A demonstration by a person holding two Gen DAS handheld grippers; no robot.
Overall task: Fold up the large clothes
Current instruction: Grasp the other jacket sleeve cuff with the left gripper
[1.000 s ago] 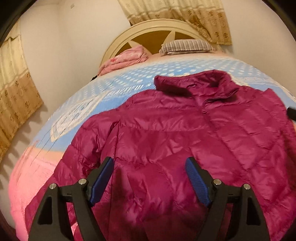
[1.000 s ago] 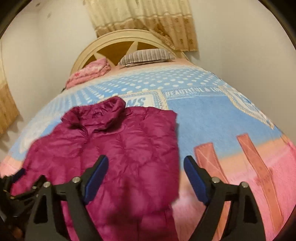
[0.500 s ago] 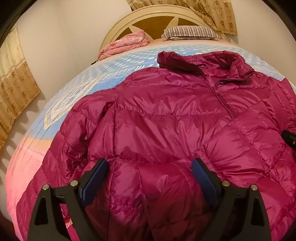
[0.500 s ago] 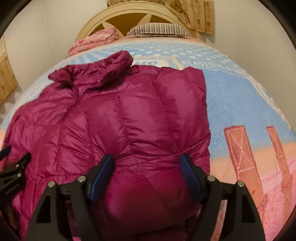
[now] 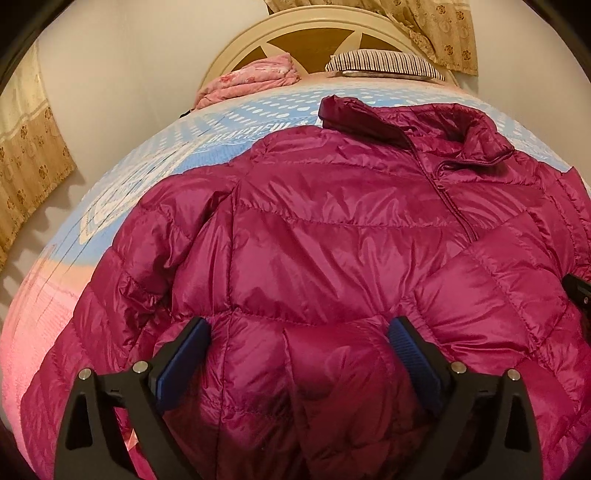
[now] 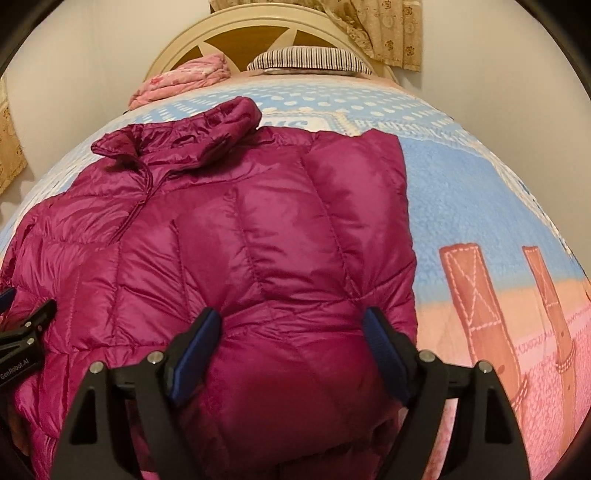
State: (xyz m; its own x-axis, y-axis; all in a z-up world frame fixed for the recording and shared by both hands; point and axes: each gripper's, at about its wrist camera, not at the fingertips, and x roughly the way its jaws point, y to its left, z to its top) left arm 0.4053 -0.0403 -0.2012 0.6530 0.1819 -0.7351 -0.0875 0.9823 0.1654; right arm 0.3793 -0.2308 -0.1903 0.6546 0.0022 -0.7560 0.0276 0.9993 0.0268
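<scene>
One jacket (image 5: 332, 229) is lying spread on the bed (image 6: 480, 192), collar toward the headboard (image 5: 306, 33); it is magenta, shiny, quilted in puffy stitched panels, with a zip running down from its crumpled stand-up collar. Nearer the headboard than the jacket, one striped pillow (image 5: 384, 64) and one folded pink blanket (image 5: 251, 79) are sitting side by side. The bed's cover is fleecy, blue with white dots near the headboard, pink with brown fence-post shapes beside the jacket. Two patterned beige curtains are hanging by the headboard, one (image 5: 436, 33) behind it and one (image 5: 26, 155) to the side.

Two grippers are working at the jacket's hem end, each black with ribbed blue pads. The left gripper (image 5: 299, 343) is opening, its jaws standing wide around a bulge of jacket with the pads not visibly squeezing it. The right gripper (image 6: 291, 332) is also opening, straddling another puffy bulge beside the jacket's straight edge, pads alongside the fabric rather than clamping it.
</scene>
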